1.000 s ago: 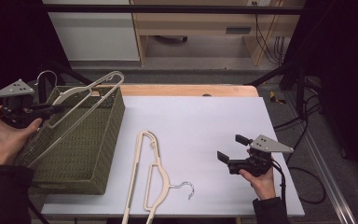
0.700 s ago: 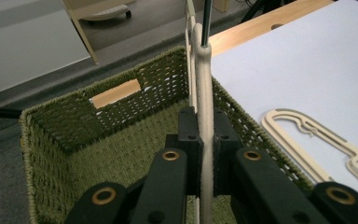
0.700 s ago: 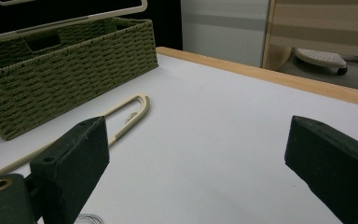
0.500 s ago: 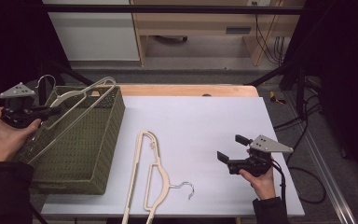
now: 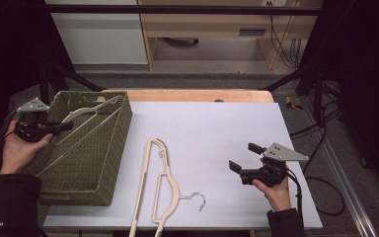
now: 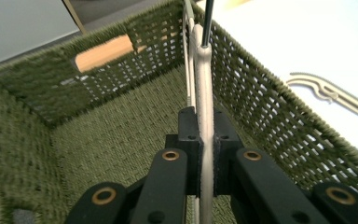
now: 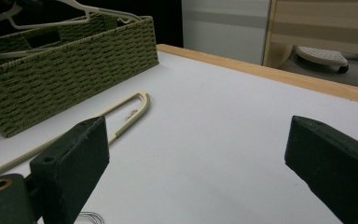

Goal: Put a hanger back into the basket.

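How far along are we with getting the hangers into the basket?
None lies fully in the basket yet. In hand: the left gripper is shut on one cream hanger, held over the basket. Left: the hangers on the table, apparently two. The right gripper hovers near them, jaws open and empty.

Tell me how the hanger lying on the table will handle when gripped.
The hanger on the table looks thin and flat, so probably light and fairly stiff. Its smooth bars may slip or pivot in the pads. The metal hook could snag.
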Demonstrator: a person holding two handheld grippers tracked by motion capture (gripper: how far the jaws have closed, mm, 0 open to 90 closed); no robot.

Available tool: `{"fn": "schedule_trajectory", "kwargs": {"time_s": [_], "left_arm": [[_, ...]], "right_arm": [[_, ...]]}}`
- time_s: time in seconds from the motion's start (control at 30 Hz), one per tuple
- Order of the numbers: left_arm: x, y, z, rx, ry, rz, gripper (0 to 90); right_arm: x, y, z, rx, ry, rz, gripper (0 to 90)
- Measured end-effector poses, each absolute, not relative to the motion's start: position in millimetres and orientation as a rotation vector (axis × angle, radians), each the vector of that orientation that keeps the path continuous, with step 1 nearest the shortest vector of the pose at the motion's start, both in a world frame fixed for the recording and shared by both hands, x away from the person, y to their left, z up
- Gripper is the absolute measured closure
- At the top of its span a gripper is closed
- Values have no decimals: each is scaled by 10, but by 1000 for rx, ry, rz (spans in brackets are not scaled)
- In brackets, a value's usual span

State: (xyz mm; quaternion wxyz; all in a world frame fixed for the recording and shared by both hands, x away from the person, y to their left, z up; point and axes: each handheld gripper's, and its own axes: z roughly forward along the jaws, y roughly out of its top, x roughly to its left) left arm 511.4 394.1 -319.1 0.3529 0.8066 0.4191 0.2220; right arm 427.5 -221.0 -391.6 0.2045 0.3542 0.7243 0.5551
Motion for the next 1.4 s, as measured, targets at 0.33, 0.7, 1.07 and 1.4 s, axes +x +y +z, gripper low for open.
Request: {"fn": "schedule_trajectory", "kwargs": {"time_s": [0.33,0.7,1.07,1.4], "left_arm": [[5139,4016,-3583,2070,1121,501,854],[5199,4058,-3795,2063,1213,449,849],[5241,4166,-3861,2008,1383,526,806],[5249,4272,-3899,1985,1528,537,685]], "right_arm": [[4282,-2199,-3925,988,2023,1547,70],[4282,-2188,-3928,985,2030,1543,71],[4285,-2177,-3934,989,2029,1543,70],[4286,-2177,-3934,984,2034,1544,71]]}}
